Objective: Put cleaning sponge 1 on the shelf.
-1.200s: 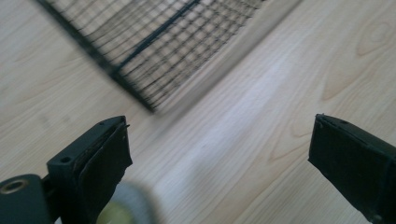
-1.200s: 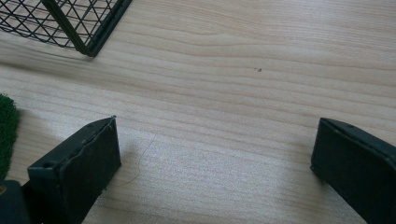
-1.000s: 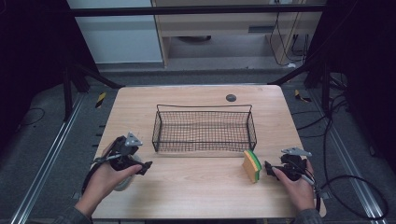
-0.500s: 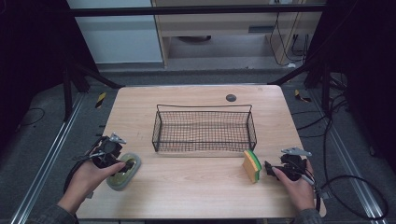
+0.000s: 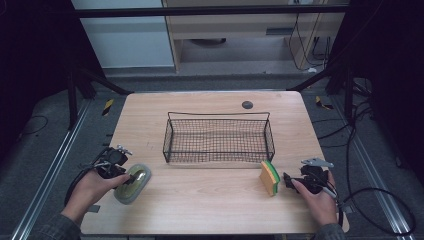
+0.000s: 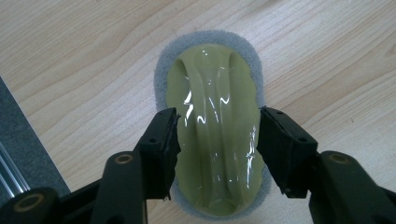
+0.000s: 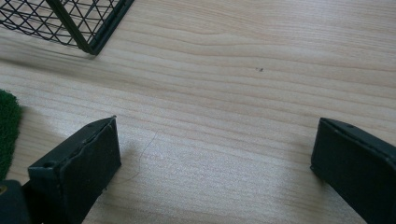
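A scrubber with a glossy yellow-green handle on a grey pad (image 5: 134,183) lies flat near the table's front left corner. My left gripper (image 5: 126,178) is over it. In the left gripper view its jaws have just been closing and now touch both sides of the scrubber's handle (image 6: 217,93), with the left gripper (image 6: 217,128) set across it. A yellow sponge with a green face (image 5: 270,178) stands on edge at the front right. My right gripper (image 5: 289,181) sits just right of it, apart from it. The right gripper (image 7: 217,154) stands open over bare wood, the sponge's green edge (image 7: 7,130) at far left.
A black wire basket (image 5: 218,114) stands mid-table; its corner (image 7: 88,28) shows in the right gripper view. A small dark round disc (image 5: 247,104) lies behind it. Bare wood table (image 5: 210,210) stretches between my hands. Cables trail off both grippers.
My left hand shifted left and lowered onto the scrubber, and its jaws narrowed around the handle. The right hand and the sponge stayed where they were.
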